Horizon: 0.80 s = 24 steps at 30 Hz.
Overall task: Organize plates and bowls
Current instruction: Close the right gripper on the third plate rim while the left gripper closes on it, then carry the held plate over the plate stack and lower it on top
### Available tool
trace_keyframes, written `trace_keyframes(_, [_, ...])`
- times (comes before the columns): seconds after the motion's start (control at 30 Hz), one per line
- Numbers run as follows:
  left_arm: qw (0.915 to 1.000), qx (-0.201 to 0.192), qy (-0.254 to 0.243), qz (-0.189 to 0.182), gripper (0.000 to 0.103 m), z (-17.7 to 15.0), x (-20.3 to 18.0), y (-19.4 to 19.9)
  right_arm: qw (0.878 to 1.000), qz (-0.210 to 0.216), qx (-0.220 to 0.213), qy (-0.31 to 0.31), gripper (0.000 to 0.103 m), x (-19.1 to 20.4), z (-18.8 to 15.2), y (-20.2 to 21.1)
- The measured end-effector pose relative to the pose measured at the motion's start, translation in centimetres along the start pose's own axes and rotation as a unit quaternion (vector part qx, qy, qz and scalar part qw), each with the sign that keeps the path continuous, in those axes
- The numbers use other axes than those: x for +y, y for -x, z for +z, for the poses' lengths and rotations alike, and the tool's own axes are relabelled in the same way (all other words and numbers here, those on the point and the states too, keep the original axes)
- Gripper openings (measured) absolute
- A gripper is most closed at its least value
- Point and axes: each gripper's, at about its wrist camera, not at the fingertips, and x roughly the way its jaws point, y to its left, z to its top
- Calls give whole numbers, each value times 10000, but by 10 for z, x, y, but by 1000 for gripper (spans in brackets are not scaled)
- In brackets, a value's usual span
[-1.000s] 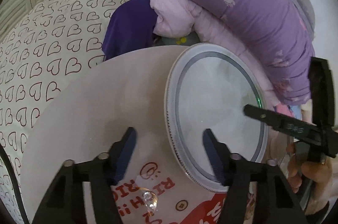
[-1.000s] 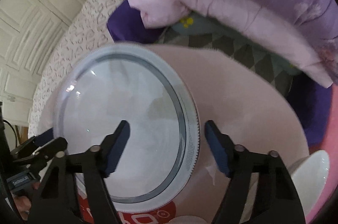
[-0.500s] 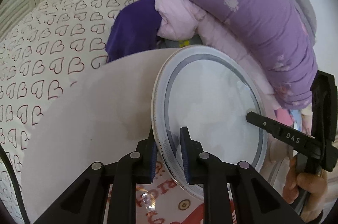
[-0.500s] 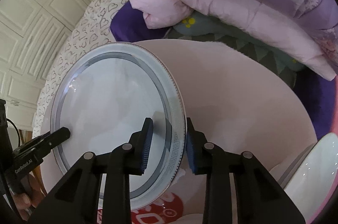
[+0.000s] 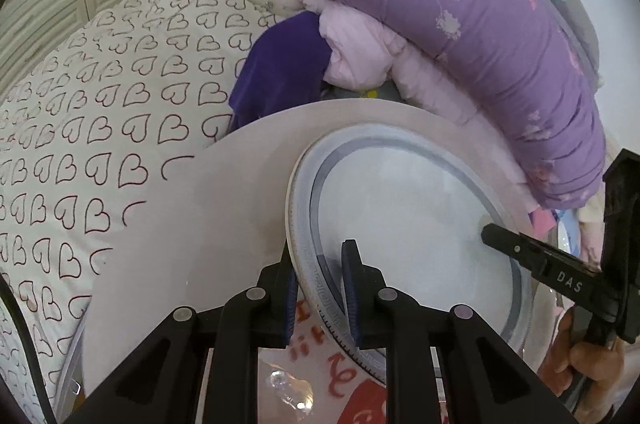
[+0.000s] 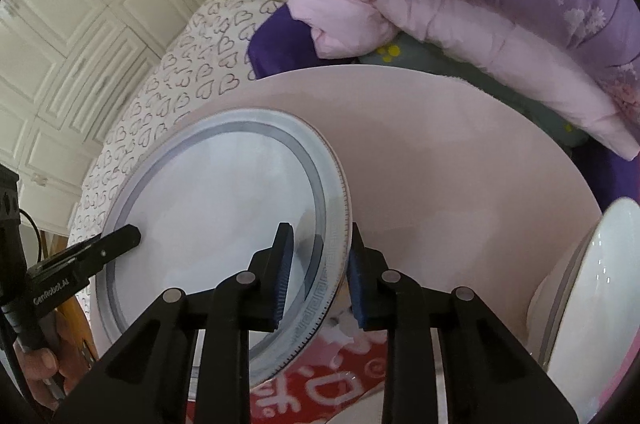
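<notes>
Both grippers have just closed from wide apart onto opposite edges of the grey-rimmed plate [image 5: 408, 224]: left gripper [image 5: 320, 288] clamped on its left rim, right gripper [image 6: 318, 270] clamped on its right rim, plate now tilted off the round pink table [image 6: 460, 183]. White bowl [image 6: 596, 304] sits near the table's right edge. Beyond: heart-print bedding [image 5: 100, 127], then folded purple quilt [image 5: 460, 35].

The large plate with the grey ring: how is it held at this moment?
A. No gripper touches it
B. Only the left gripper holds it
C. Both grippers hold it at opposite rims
C: the left gripper and the right gripper each have their fingers closed on the plate rim, on opposite sides.
</notes>
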Motion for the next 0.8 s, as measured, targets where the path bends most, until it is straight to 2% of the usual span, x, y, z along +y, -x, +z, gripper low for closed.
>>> trace_keyframes(0.1, [10000,-63,-1,-48,17,-15,7,24,9999,31,-128,93,26,11,-13,12])
trace_keyframes(0.27, [9996,-220,-108,110,17,-42,13,60,9988,93,-390,276,26,31,-36,34])
trace_keyframes(0.53, [9988,-479,-37,-14,17,-89,19,124,9959,313,-741,421,26,52,-73,74])
trace_keyframes(0.8, [9970,-753,-111,-112,16,-150,20,192,9925,462,-1021,495,26,60,-113,107])
